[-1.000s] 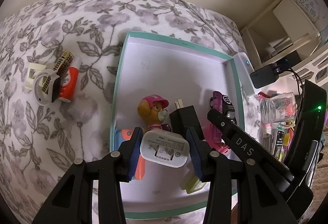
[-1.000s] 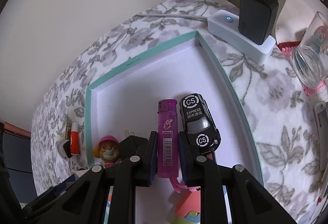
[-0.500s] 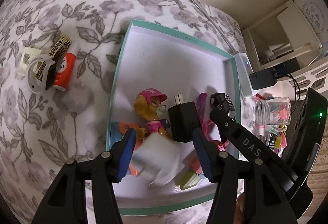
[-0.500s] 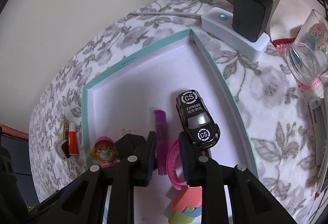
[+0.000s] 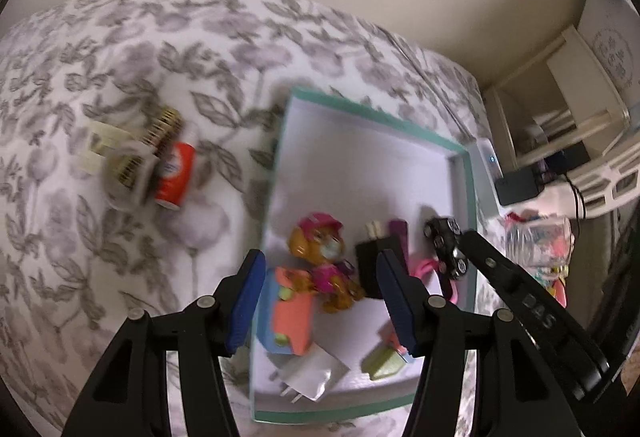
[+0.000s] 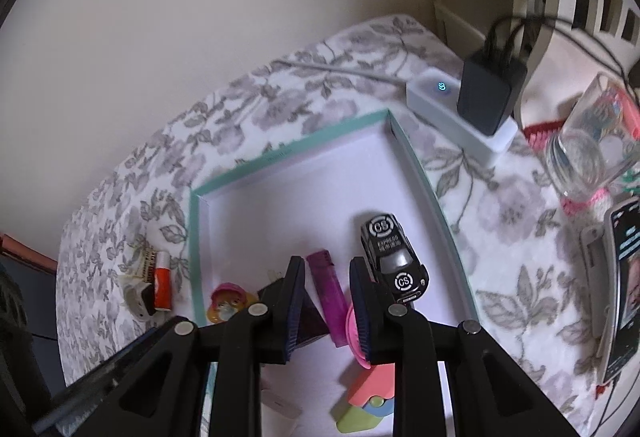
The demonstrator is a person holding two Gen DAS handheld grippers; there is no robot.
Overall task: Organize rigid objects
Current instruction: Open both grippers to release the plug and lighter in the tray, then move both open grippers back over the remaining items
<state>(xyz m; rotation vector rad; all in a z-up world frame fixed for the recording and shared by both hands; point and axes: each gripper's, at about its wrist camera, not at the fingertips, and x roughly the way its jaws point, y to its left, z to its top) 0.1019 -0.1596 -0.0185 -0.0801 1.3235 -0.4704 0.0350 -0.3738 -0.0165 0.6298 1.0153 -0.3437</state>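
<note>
My left gripper [image 5: 320,277] hangs open over the near end of the teal-rimmed box [image 5: 372,113], nothing between its blue pads. The white charger [image 5: 310,377] lies on the box floor below it, prongs toward me. My right gripper [image 6: 326,271] is above the same box [image 6: 288,157], jaws slightly apart and gripping nothing. The purple lighter [image 6: 332,297] lies flat underneath, beside the black toy car [image 6: 394,257]. Also in the box are a toy pup [image 5: 320,245], a black charger [image 5: 374,265], a pink band [image 6: 352,333] and coloured blocks [image 5: 290,313].
A red tube [image 5: 174,177] and a tape roll lie on the floral cloth left of the box. A white power strip [image 6: 460,117] with a black adapter [image 6: 488,93] sits past the box's far right corner. A glass jar [image 6: 584,157] and a phone [image 6: 624,289] are at right.
The left gripper opened and the white charger dropped onto the box floor. The right gripper let go of the purple lighter, which now lies in the box. Both grippers rose.
</note>
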